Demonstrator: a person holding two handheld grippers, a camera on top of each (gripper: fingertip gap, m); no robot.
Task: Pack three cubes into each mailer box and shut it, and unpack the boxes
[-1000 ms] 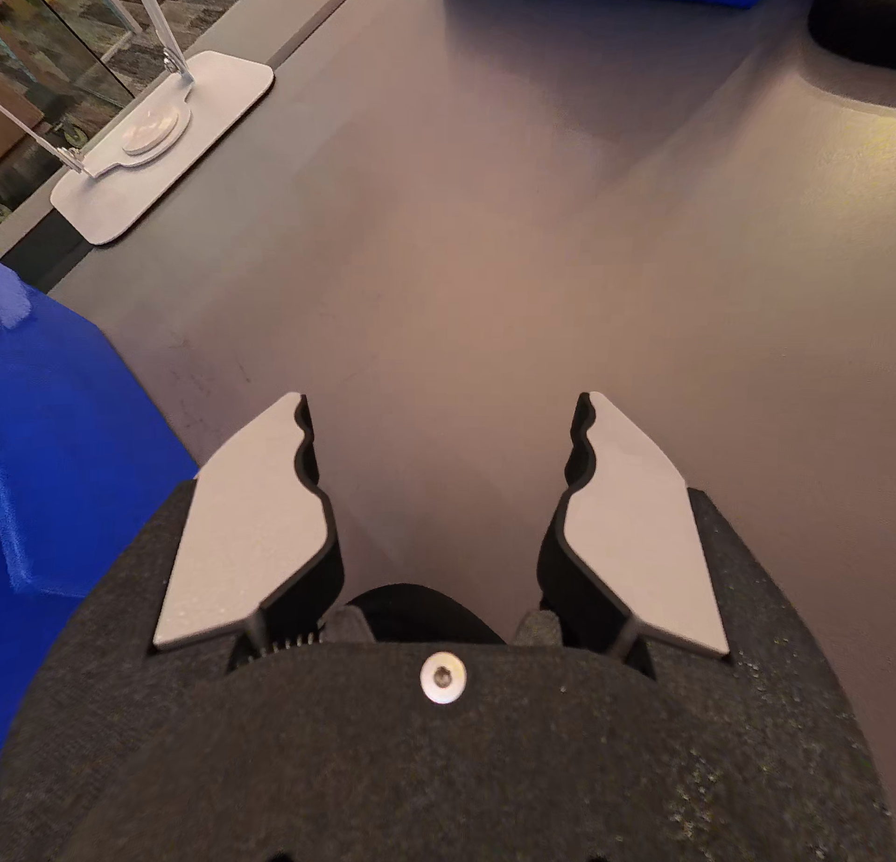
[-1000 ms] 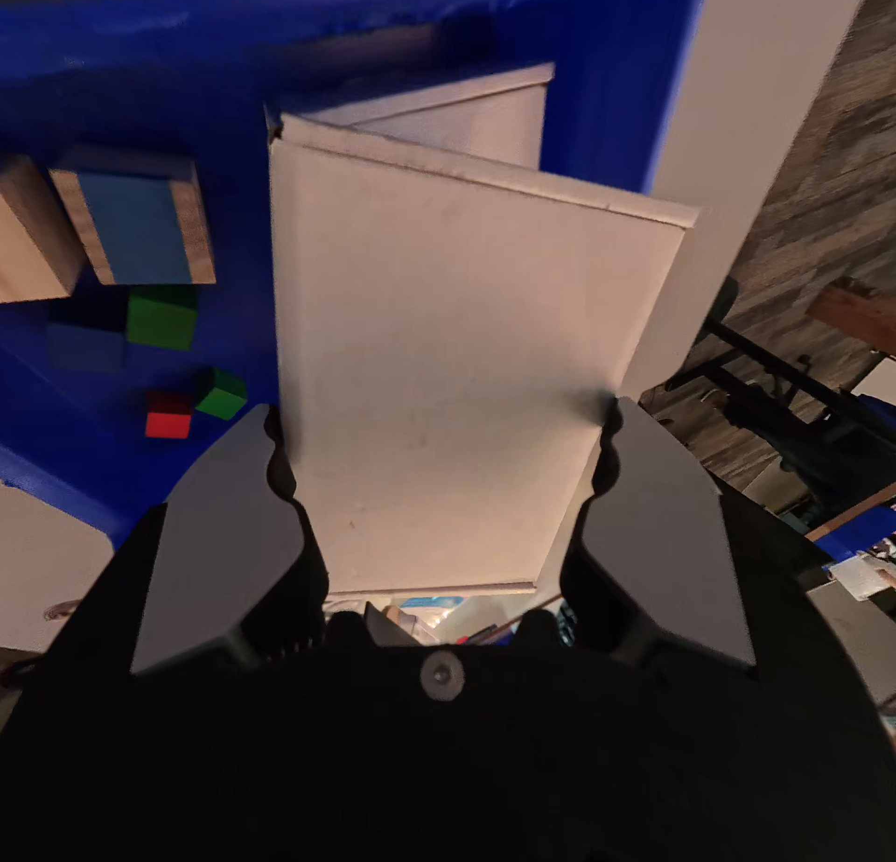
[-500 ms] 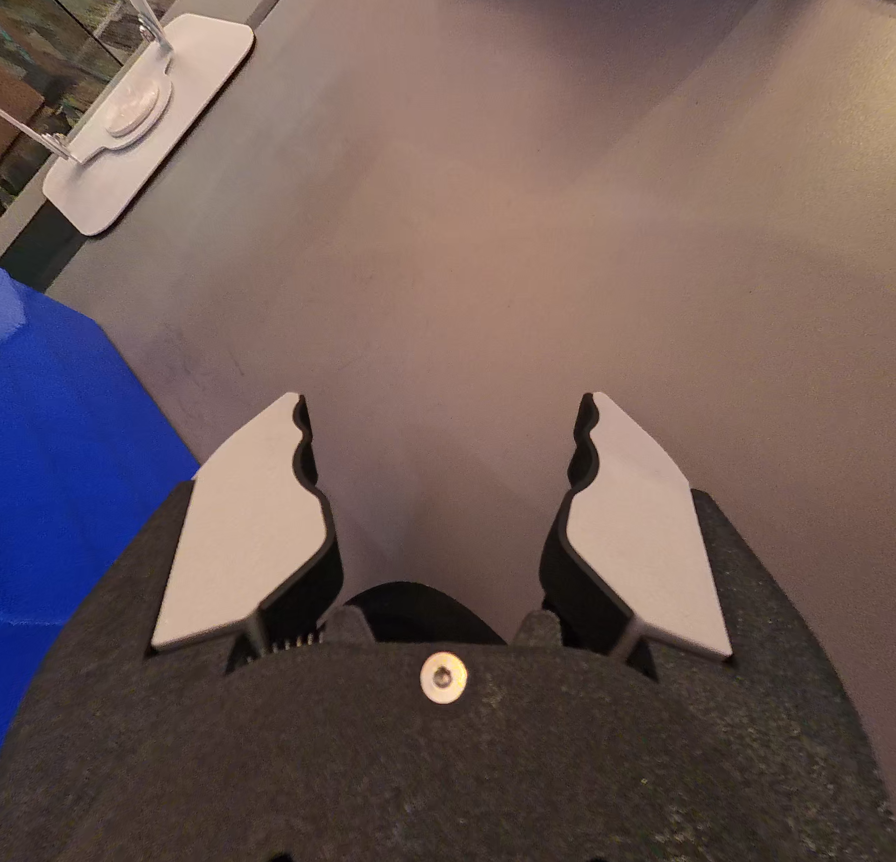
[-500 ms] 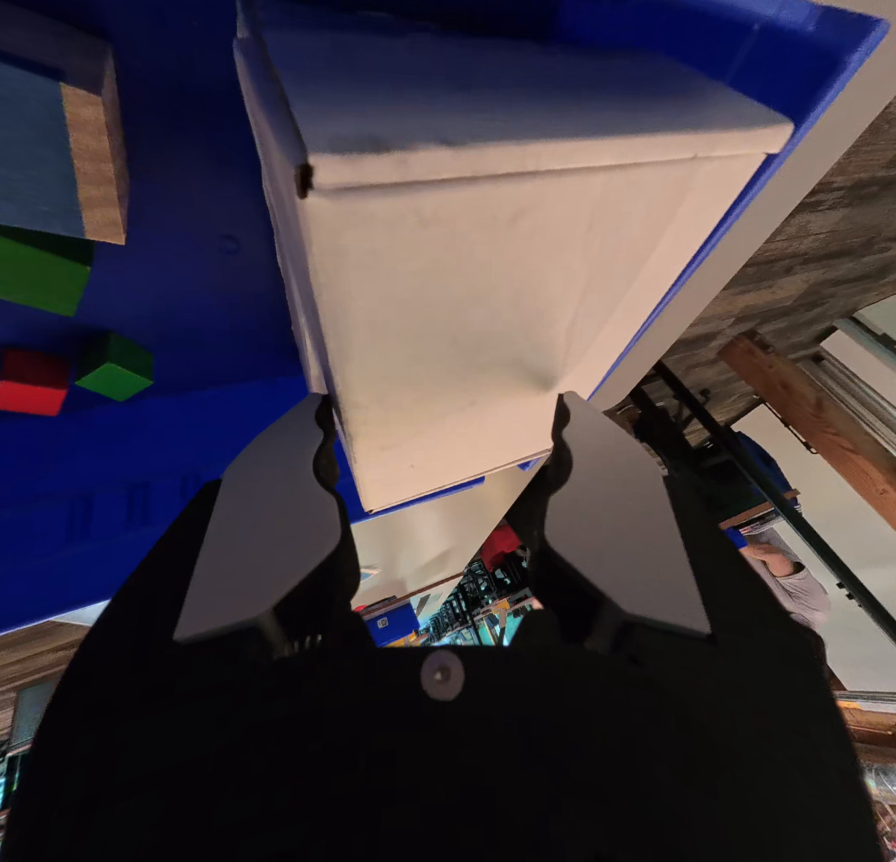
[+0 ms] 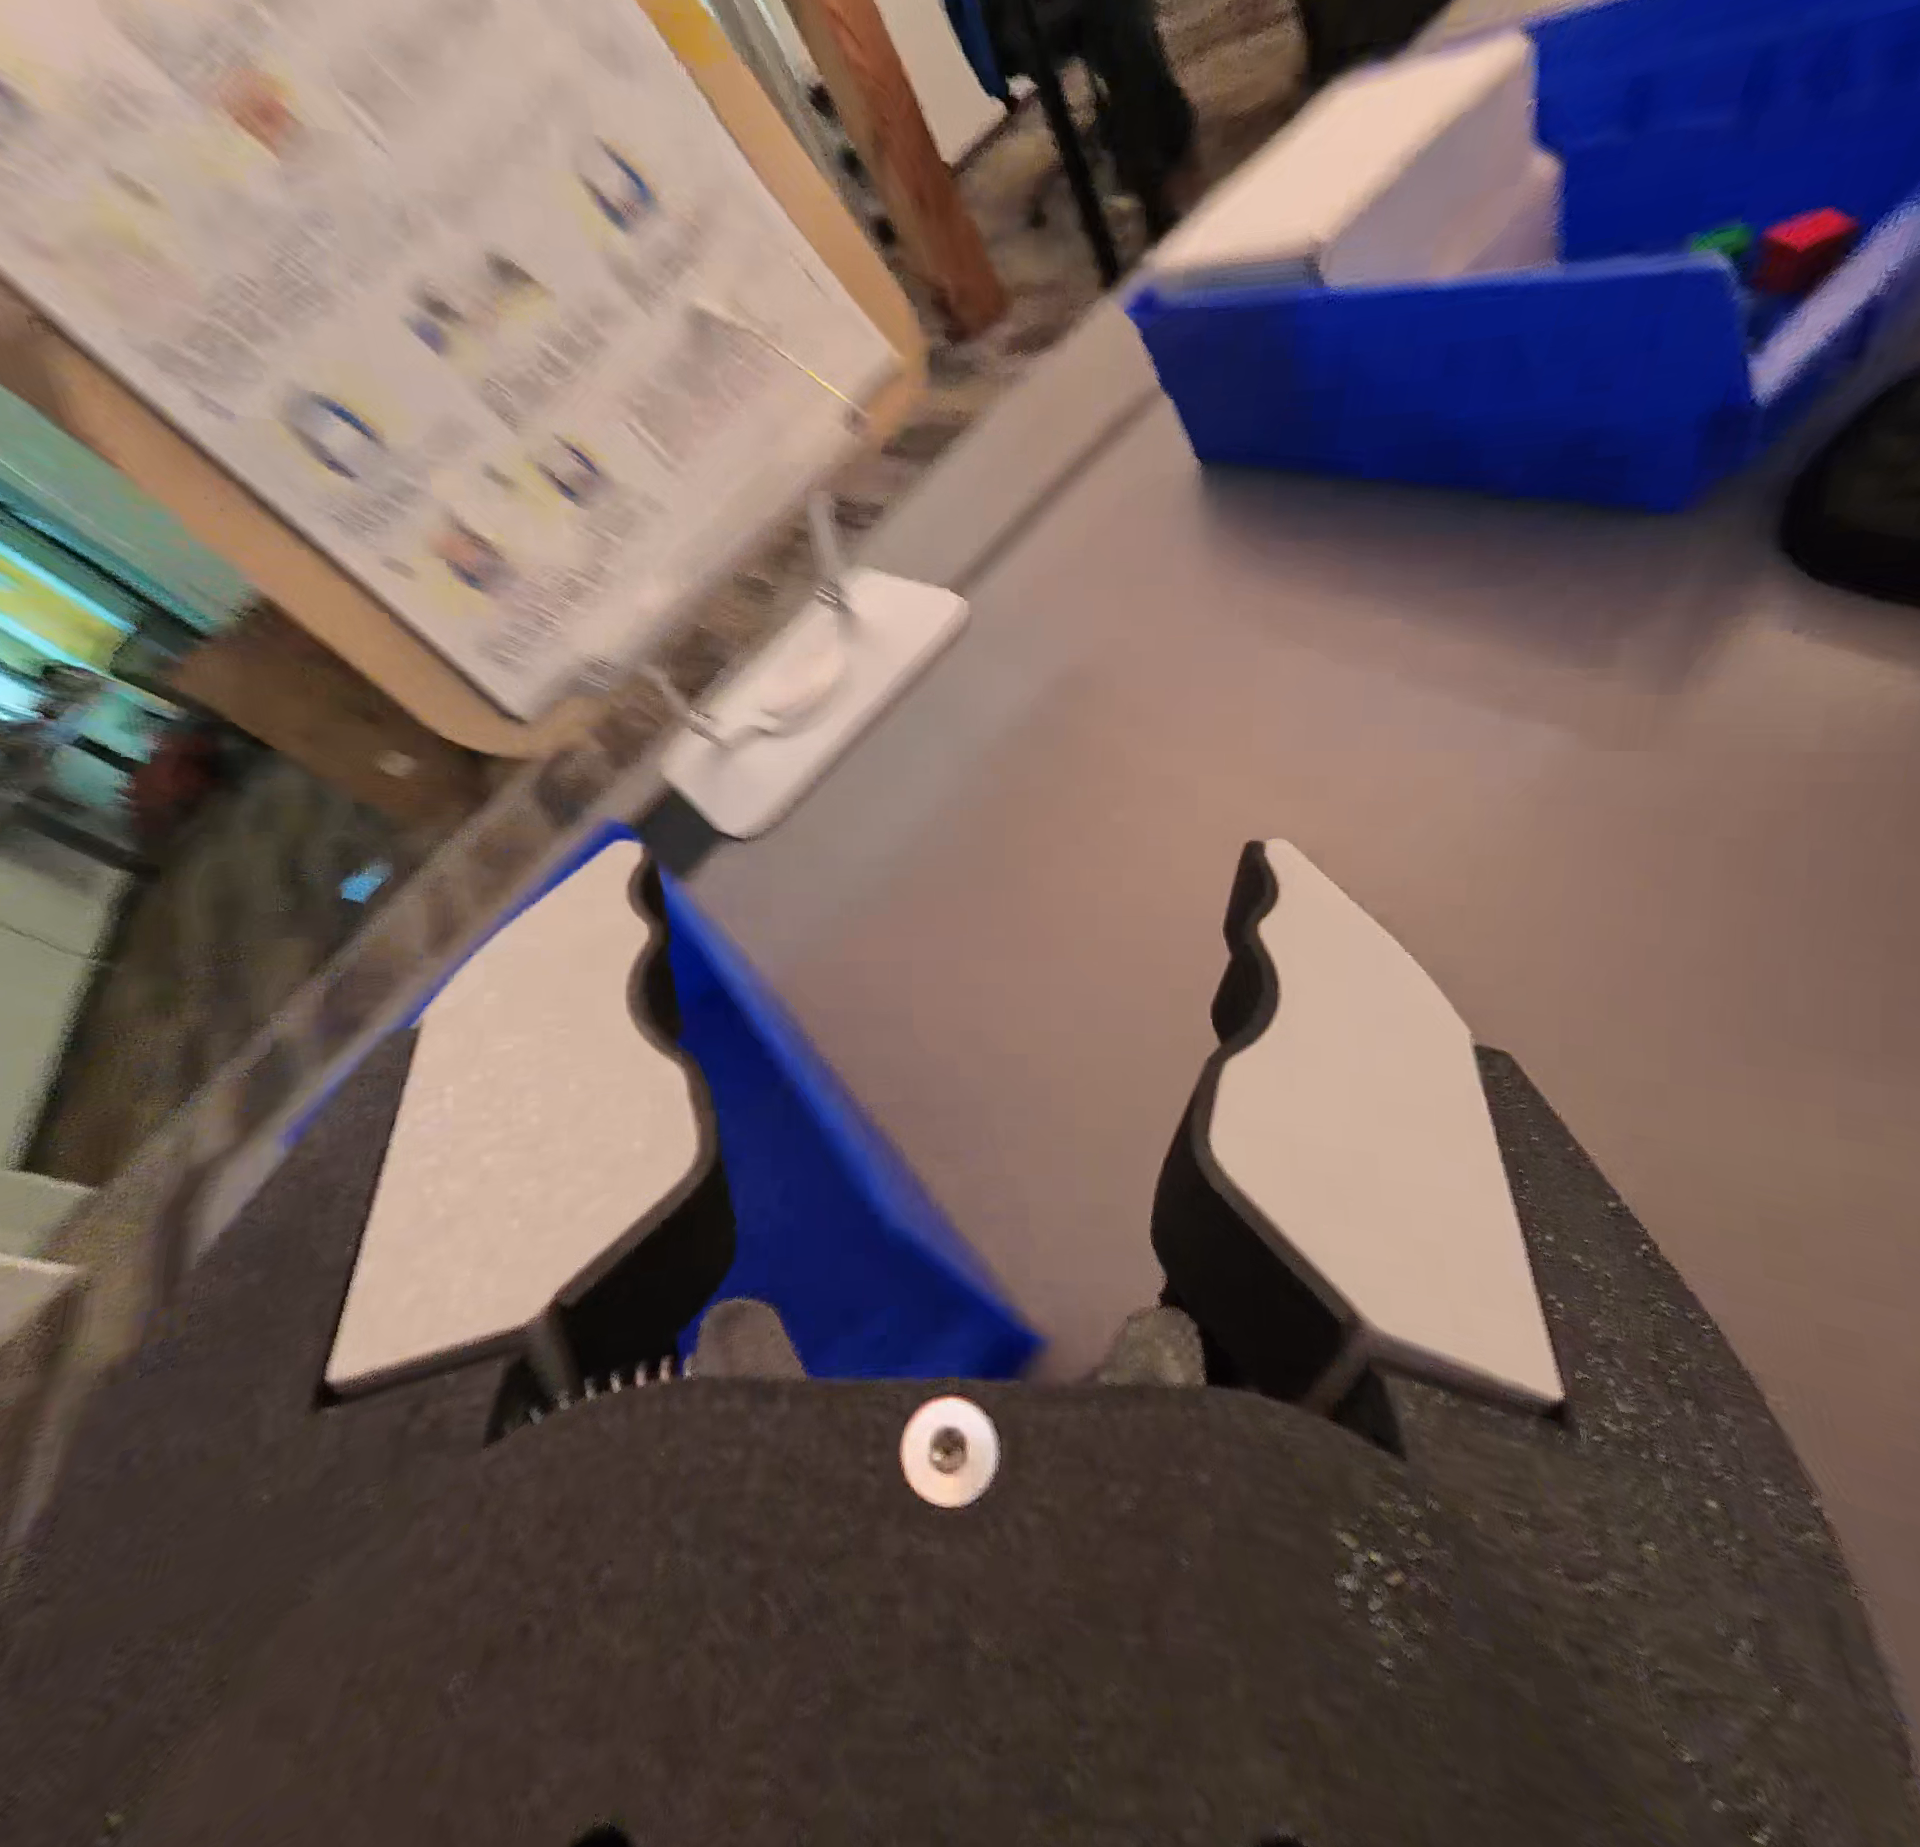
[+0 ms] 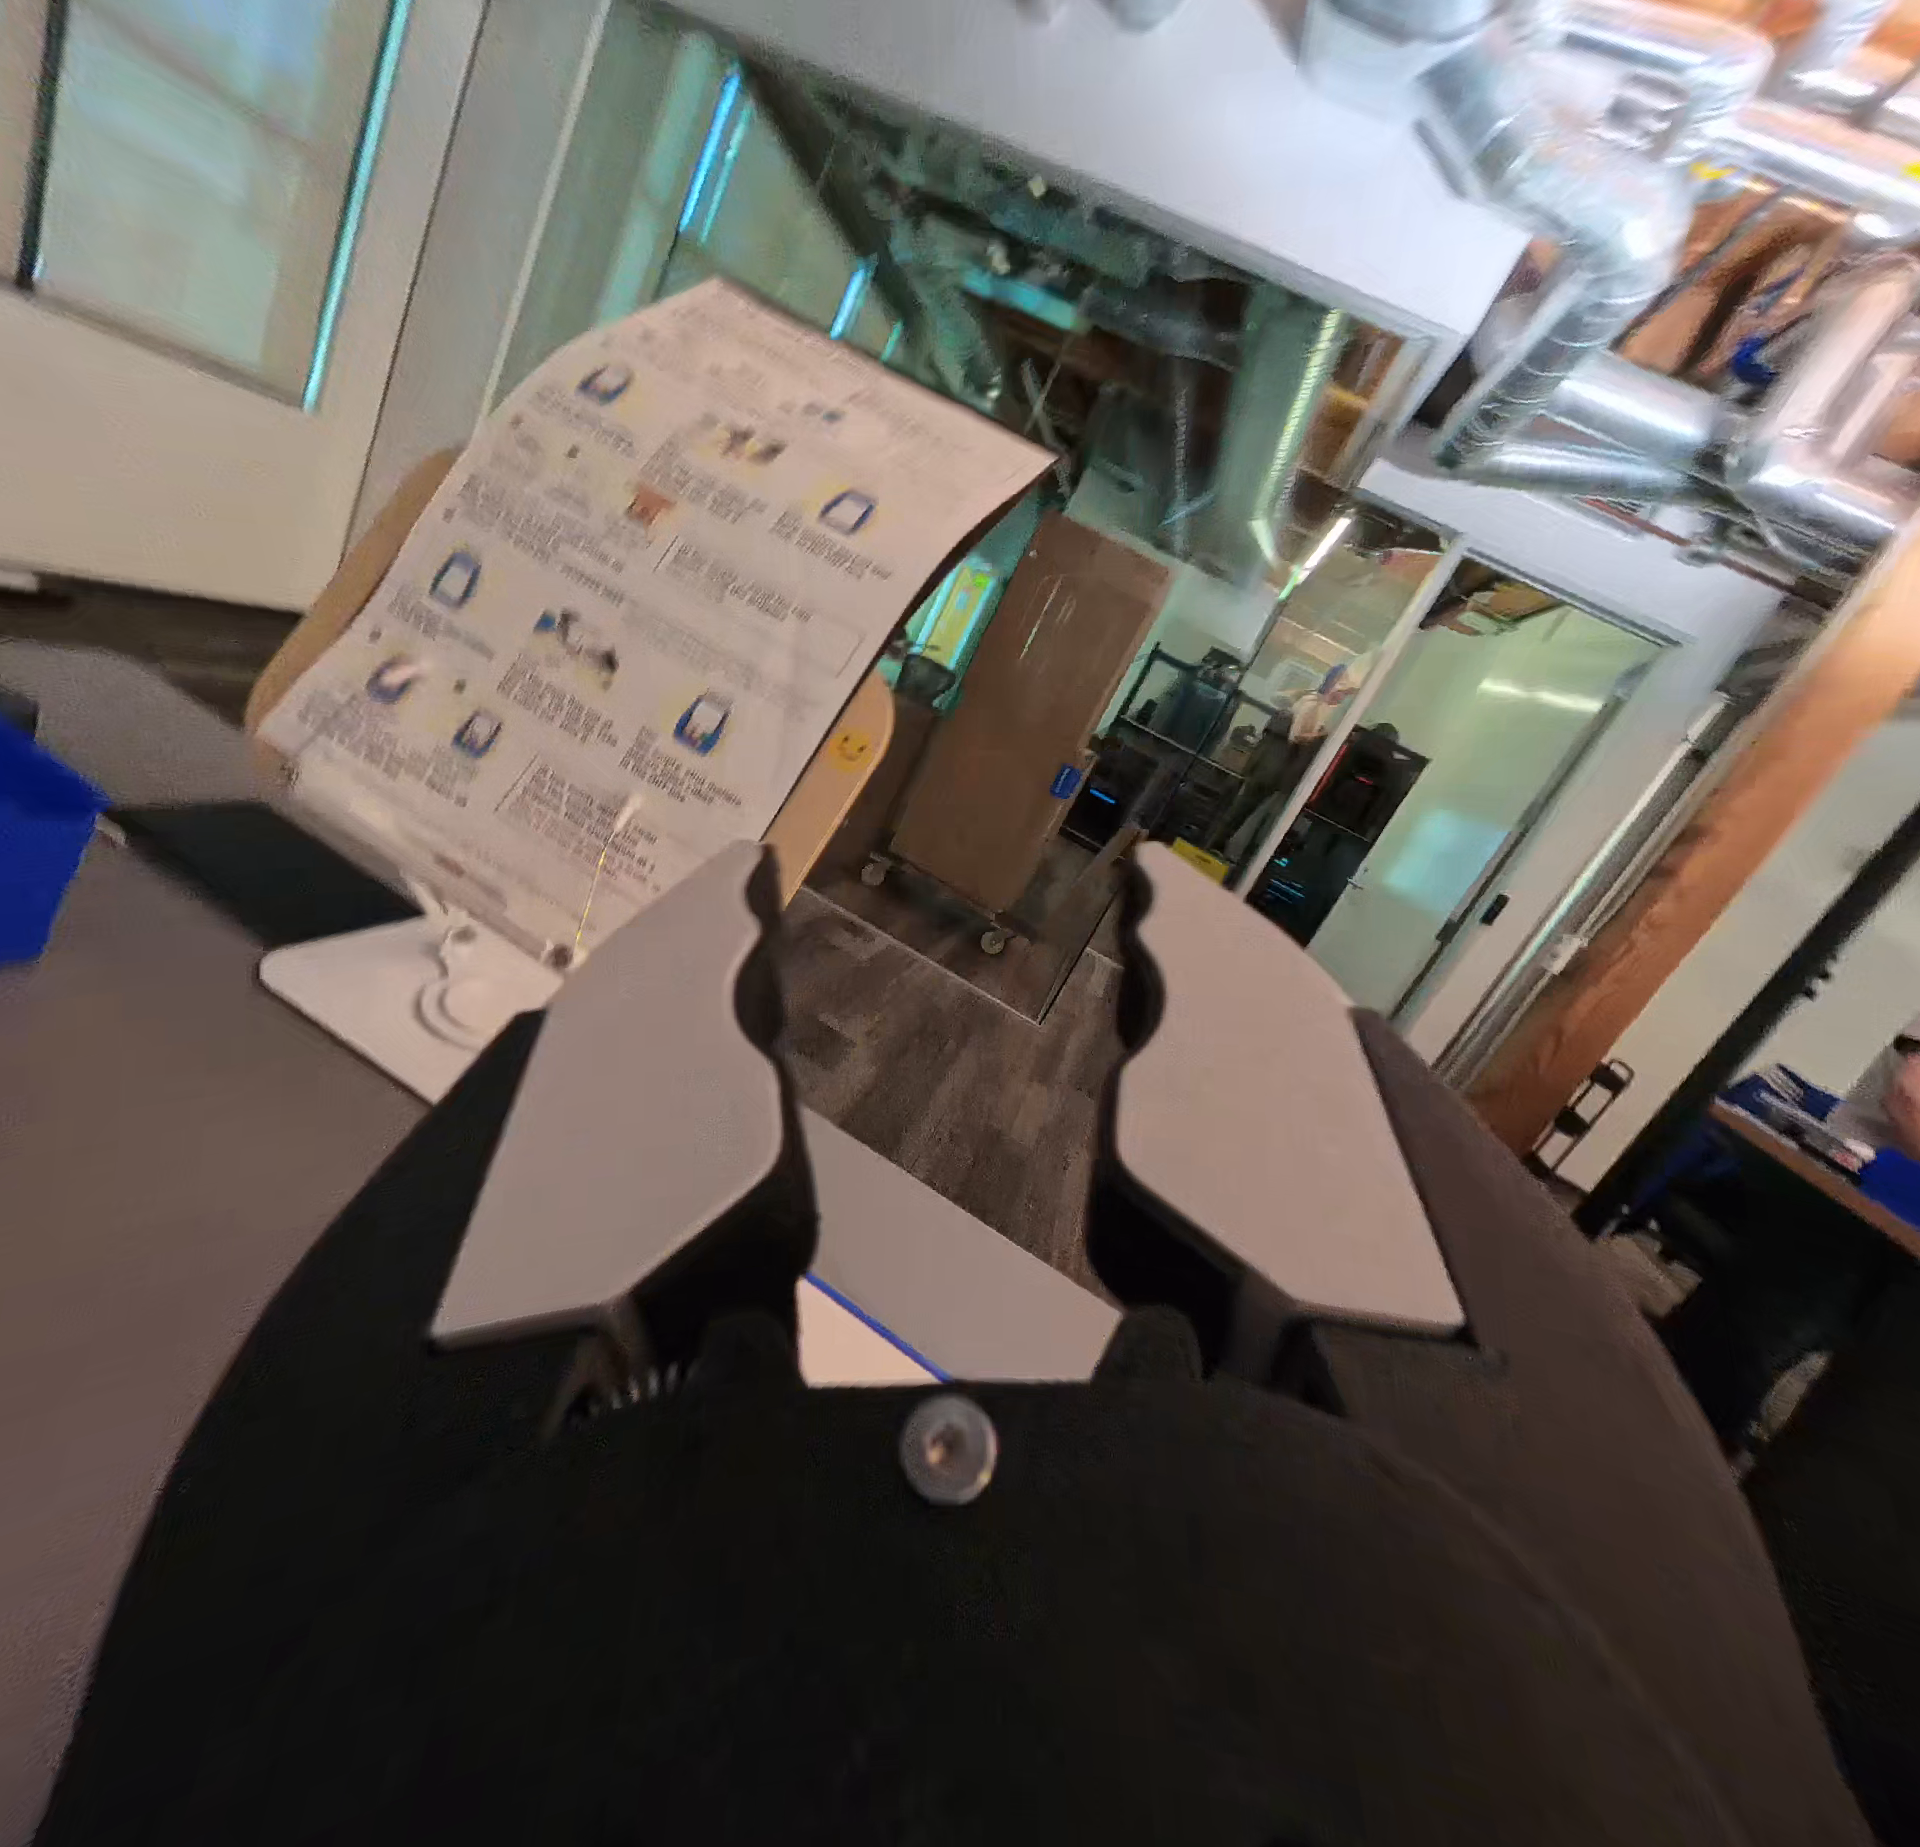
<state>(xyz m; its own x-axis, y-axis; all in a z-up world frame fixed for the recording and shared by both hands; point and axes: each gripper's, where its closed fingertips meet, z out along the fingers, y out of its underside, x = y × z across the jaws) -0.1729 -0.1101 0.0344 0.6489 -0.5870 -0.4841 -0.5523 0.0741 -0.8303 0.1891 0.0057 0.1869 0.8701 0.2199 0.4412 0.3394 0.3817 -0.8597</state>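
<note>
Left gripper point(image 5: 945, 966): jaws wide apart, nothing between the fingers, held above the grey table point(image 5: 1351, 758). A near blue bin point(image 5: 831, 1205) shows in the gap by its left finger, below it, not gripped.

Right gripper point(image 6: 951, 956): jaws partly open, narrower gap than the left, nothing held. It points up and outward across the room, toward the floor and glass walls beyond the table edge. A white surface with a thin blue line point(image 6: 883, 1319) sits low between the finger bases; can't tell what it is.

Mailer box point(image 5: 1392, 187): white, lid down, lying in the far blue bin point(image 5: 1455, 395) at the table's far right in the left wrist view, well away from both grippers. A second white box point(image 5: 1455, 228) appears to sit just beside it, blurred. Red cube point(image 5: 1808, 239) and green cube point(image 5: 1720, 241) are loose in the same bin, to the right of the boxes, near each other.

Printed instruction sheet point(image 6: 644, 592) stands on a white stand base point(image 6: 395, 987) at the table's edge, seen in both views, blurred in the left one. Dark rounded object point(image 5: 1860, 509) at the right edge of the left view, just beside the far bin; can't identify
</note>
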